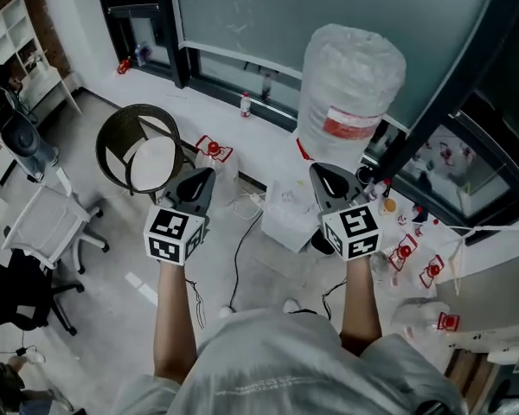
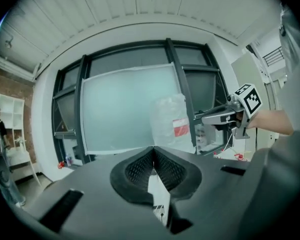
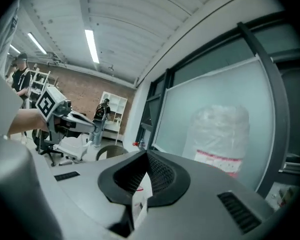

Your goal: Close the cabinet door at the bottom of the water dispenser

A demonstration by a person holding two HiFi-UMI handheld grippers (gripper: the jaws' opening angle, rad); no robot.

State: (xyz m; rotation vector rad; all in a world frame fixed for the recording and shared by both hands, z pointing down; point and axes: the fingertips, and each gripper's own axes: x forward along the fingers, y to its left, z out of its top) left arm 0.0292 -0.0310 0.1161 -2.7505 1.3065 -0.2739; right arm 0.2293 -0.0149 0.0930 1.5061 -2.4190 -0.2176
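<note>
The left gripper [image 1: 208, 175] and right gripper [image 1: 317, 171] have matt dark-grey moulded plastic shells. Their pads [image 2: 140, 170] are black with a fine gridded texture. Each marker cube [image 1: 175, 234] has flat matt white faces printed in black. The water bottle [image 1: 350, 76] is wrapped in crinkled translucent plastic film. The window panel [image 1: 329, 11] is frosted glass, set in dark matt metal frames [image 1: 180, 59]. The far wall [image 3: 77, 86] is rough brick. The person's shirt [image 1: 285, 361] is soft grey cloth.

My left gripper [image 2: 153, 154] has its jaws together, empty, facing the wrapped water bottle [image 2: 171, 124]; my right gripper [image 2: 209, 117] hovers alongside.
</note>
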